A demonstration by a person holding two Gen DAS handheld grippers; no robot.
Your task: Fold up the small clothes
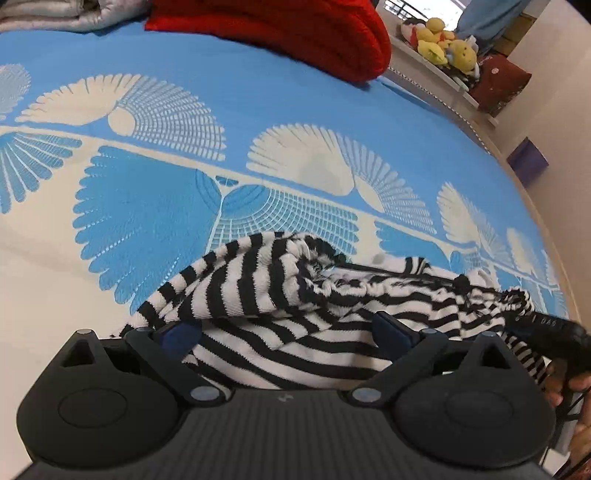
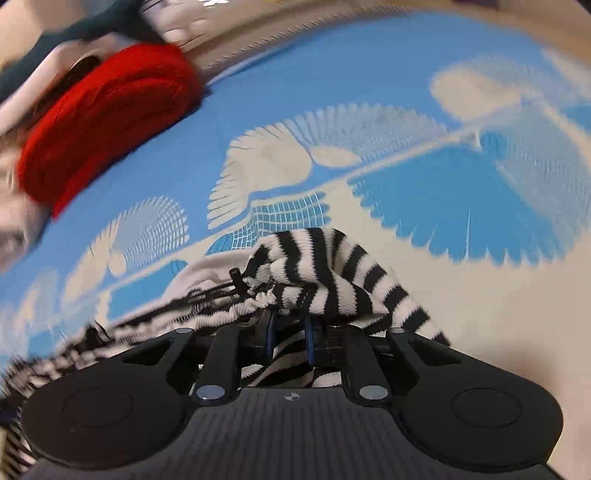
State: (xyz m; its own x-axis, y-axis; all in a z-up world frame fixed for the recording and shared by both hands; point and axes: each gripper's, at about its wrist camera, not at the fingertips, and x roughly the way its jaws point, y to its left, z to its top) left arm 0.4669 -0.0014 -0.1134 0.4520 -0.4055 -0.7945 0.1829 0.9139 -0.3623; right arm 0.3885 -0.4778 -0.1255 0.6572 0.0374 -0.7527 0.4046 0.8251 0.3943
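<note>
A black-and-white striped garment [image 1: 295,302] lies crumpled on the blue-and-white patterned bedsheet [image 1: 258,110]. My left gripper [image 1: 284,328] is open, its blue-padded fingers wide apart with the cloth draped between them. The other gripper shows at the right edge of the left wrist view [image 1: 554,328], at the cloth's far end. In the right wrist view, my right gripper [image 2: 290,332] is shut on the striped garment [image 2: 332,273], which bunches up over the fingers. A dark drawstring [image 2: 221,288] trails from the cloth.
A red knitted garment [image 1: 295,29] lies folded at the far side of the bed, also in the right wrist view [image 2: 103,118]. Grey folded fabric [image 1: 55,14] sits far left. A shelf with yellow plush toys [image 1: 443,40] stands beyond the bed's right edge.
</note>
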